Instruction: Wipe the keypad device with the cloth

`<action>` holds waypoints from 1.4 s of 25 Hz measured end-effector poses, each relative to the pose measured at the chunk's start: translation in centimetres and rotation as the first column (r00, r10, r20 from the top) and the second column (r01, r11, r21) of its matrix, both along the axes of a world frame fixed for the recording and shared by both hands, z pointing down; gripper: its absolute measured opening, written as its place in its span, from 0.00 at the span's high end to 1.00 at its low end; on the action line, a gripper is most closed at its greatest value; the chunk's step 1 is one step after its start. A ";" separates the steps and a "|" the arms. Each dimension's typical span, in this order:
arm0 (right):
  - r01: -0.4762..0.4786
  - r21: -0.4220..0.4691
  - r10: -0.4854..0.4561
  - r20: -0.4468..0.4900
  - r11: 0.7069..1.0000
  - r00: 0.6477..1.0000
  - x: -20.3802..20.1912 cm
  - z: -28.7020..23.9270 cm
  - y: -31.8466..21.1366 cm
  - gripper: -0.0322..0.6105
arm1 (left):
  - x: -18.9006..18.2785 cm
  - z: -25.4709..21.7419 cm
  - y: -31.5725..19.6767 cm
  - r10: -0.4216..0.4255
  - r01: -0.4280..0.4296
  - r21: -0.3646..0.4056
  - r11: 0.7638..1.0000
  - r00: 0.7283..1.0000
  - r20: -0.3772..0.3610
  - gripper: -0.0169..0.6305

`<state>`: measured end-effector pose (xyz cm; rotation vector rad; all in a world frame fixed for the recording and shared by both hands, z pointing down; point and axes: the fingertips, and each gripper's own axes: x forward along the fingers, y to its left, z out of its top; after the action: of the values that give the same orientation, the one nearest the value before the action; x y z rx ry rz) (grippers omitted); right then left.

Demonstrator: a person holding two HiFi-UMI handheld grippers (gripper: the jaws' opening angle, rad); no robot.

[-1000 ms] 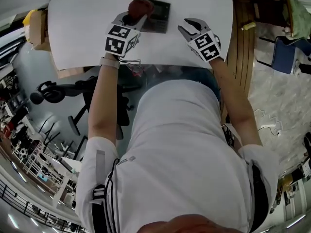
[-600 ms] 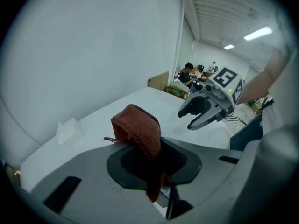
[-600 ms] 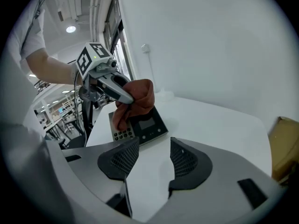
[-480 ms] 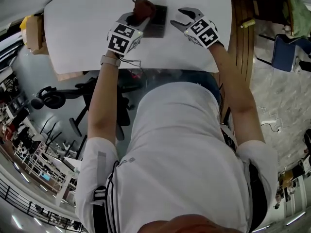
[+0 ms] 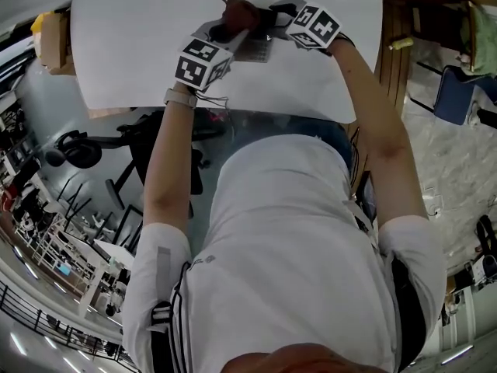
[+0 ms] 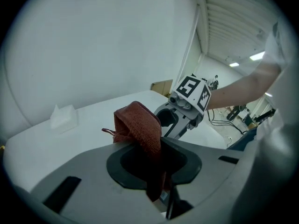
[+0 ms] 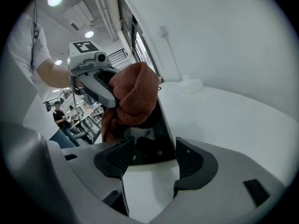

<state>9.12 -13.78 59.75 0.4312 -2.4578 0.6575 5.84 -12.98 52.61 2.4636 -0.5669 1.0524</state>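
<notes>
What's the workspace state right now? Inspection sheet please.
Surface: white table, no spills seen.
Job's things: red-brown cloth bunched at the far end of the dark keypad device; contact unclear.
Clutter: small white box on the table; cardboard box beside it.
Grippers: left gripper shut on the cloth; right gripper open, jaws have just been opening, device's near end at their tips, nothing gripped.
Cables: thin wire at the left wrist; floor cable.
Surroundings: black chair below the table; person in background.
</notes>
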 end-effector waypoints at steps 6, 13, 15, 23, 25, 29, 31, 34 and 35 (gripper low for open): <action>-0.006 -0.026 0.005 -0.009 1.000 1.000 0.0 0.5 0.3 0.57 | 0.4 0.1 0.2 0.013 -0.013 -0.009 1.000 1.000 -0.026 0.86; -0.023 0.029 0.026 -0.108 0.999 0.994 -0.5 1.2 3.2 0.57 | -0.4 0.0 1.5 0.060 -0.064 0.069 0.996 0.996 0.062 0.86; -0.026 0.024 0.029 -0.122 0.999 0.992 -0.9 1.6 4.4 0.57 | -0.9 -0.2 2.1 0.057 -0.063 0.083 0.995 0.996 0.075 0.86; -0.023 -0.026 0.021 -0.093 0.999 0.995 -3.1 2.0 8.2 0.57 | -4.3 -0.6 4.6 -0.036 0.031 0.106 0.994 0.998 0.043 0.86; -0.031 -0.031 0.028 -0.082 0.999 0.996 -3.3 1.8 8.1 0.57 | -5.4 -0.9 4.9 -0.074 0.071 0.099 0.993 0.997 0.027 0.86; -0.060 -0.014 0.059 -0.061 0.998 0.996 -3.4 0.7 6.6 0.57 | -7.9 -0.9 5.9 -0.144 0.142 0.073 0.987 0.990 0.011 0.86; -0.066 0.021 0.067 -0.048 0.998 0.997 -3.3 -0.3 5.1 0.57 | -9.0 -0.5 6.3 -0.178 0.177 0.059 0.982 0.984 0.012 0.86; -0.069 0.060 0.069 -0.004 0.996 0.998 -3.7 -2.5 2.4 0.57 | -10.2 0.2 6.9 -0.239 0.238 0.042 0.970 0.971 0.021 0.86; -0.058 0.076 0.058 -0.002 0.995 0.998 -4.0 -3.1 1.5 0.57 | -10.6 0.5 6.9 -0.260 0.259 0.039 0.965 0.965 0.024 0.86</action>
<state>5.07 -12.25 56.63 0.5345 -2.4801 0.5874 -4.71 -6.05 53.09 2.3263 -0.8978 0.9807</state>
